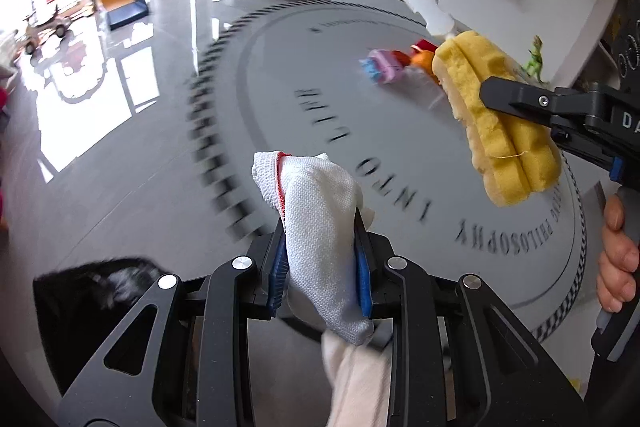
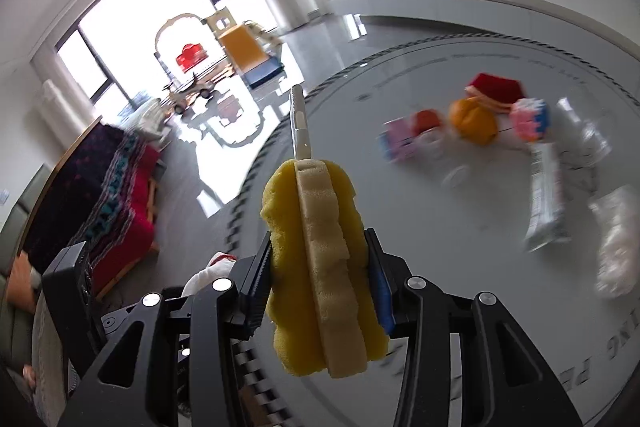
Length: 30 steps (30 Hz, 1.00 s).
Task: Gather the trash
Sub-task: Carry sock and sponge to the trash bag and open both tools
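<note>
Two grippers are up over the round grey rug point(image 1: 360, 131), and each has something pinched. The left gripper point(image 1: 322, 267) has its blue pads pressed on a white cloth point(image 1: 320, 227) with a thin red edge; the cloth bulges above the jaws and trails down below them, off the rug. The right gripper point(image 2: 320, 279) is clamped on a yellow sponge point(image 2: 320, 267), a thick pad with a pale cream strip down its middle and a white handle point(image 2: 299, 119) sticking out of its far end. From the left wrist view that sponge point(image 1: 496, 119) hangs above the rug's right side, one black finger point(image 1: 516, 99) of the right gripper lying across it, and a bare hand point(image 1: 616, 259) wraps the grip below.

On the rug beyond the sponge lies a blurred scatter: an orange soft toy point(image 2: 472, 121), a red piece point(image 2: 496, 89) just behind it, two pink-and-blue block toys point(image 2: 404, 139), a clear plastic bottle point(image 2: 584, 139), a white packet point(image 2: 546, 195) and a crumpled clear bag point(image 2: 616, 247). A green toy dinosaur point(image 1: 534, 61) stands at the rug's right edge.

Off the rug's left edge sits something black point(image 1: 92, 291) on the glossy floor, too smeared to tell.
</note>
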Each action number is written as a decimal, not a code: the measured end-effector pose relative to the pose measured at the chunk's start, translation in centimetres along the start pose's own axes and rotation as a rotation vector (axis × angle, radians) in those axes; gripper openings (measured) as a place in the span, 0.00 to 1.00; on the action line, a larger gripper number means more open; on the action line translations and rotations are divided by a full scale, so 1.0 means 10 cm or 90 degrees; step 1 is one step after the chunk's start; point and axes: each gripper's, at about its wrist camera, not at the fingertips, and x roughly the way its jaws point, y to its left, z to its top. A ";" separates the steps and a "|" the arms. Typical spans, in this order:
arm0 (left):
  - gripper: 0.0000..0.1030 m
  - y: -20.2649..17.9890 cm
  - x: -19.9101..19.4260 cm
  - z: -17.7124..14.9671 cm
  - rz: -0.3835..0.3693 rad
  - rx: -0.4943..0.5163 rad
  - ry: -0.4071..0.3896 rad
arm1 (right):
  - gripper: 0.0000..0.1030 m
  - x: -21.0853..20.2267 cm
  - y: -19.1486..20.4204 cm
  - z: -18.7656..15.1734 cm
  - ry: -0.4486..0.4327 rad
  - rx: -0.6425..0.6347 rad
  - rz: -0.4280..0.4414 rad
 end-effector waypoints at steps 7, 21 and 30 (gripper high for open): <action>0.27 0.73 -0.50 -0.55 0.056 -0.093 -0.020 | 0.43 0.29 0.84 -0.40 0.055 -0.061 0.082; 0.28 1.63 -1.00 -1.44 0.154 -0.232 -0.026 | 0.44 0.86 2.10 -1.33 0.187 -0.193 0.149; 0.56 1.95 -1.22 -1.75 0.199 -0.288 -0.029 | 0.52 1.16 2.69 -1.48 0.238 -0.262 0.160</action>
